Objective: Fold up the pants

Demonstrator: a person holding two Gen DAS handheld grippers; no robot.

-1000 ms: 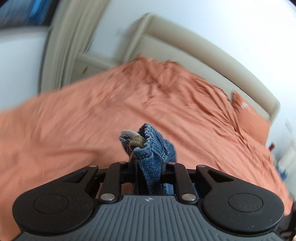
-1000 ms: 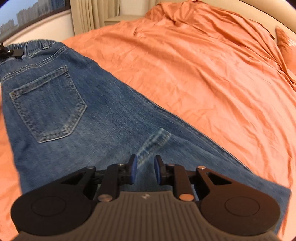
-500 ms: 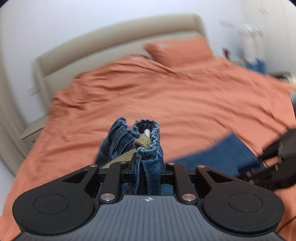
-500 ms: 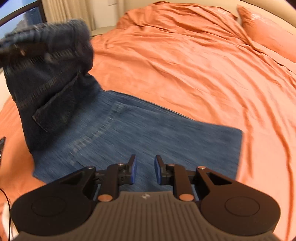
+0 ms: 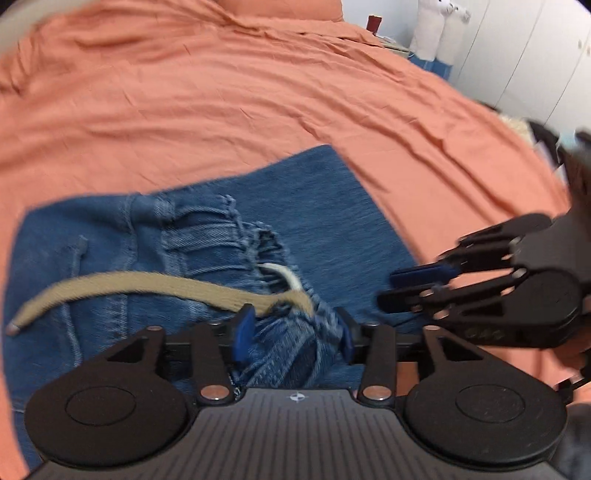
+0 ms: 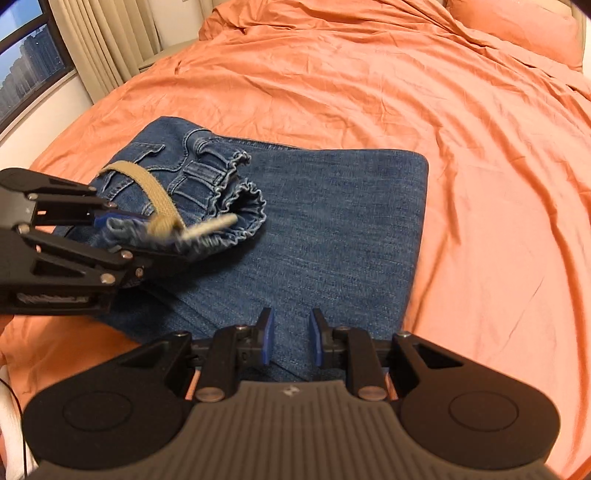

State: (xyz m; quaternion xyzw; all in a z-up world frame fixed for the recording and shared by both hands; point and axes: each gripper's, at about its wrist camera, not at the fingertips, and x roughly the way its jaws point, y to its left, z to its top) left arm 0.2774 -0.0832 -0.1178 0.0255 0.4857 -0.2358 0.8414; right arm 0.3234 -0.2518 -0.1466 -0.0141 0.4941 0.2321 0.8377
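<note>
Blue jeans (image 6: 332, 236) lie folded over on the orange bed; they also show in the left wrist view (image 5: 317, 206). My left gripper (image 5: 291, 332) is shut on the elastic waistband (image 5: 284, 339), low over the lower layer, with a tan drawstring (image 5: 122, 286) trailing left. In the right wrist view the left gripper (image 6: 122, 236) holds the waistband (image 6: 236, 206) at left. My right gripper (image 6: 291, 341) is open and empty above the jeans' near edge. It also shows in the left wrist view (image 5: 410, 286) at right.
The orange bedsheet (image 6: 406, 81) spreads all around, with a pillow (image 6: 517, 26) at the far right. Curtains (image 6: 107, 40) and a window (image 6: 26, 70) stand at left. White cupboards (image 5: 524, 55) stand beyond the bed.
My left gripper has carried the waistband over and down onto the leg part, folding the jeans in half. The right gripper stays open and has come close beside the left.
</note>
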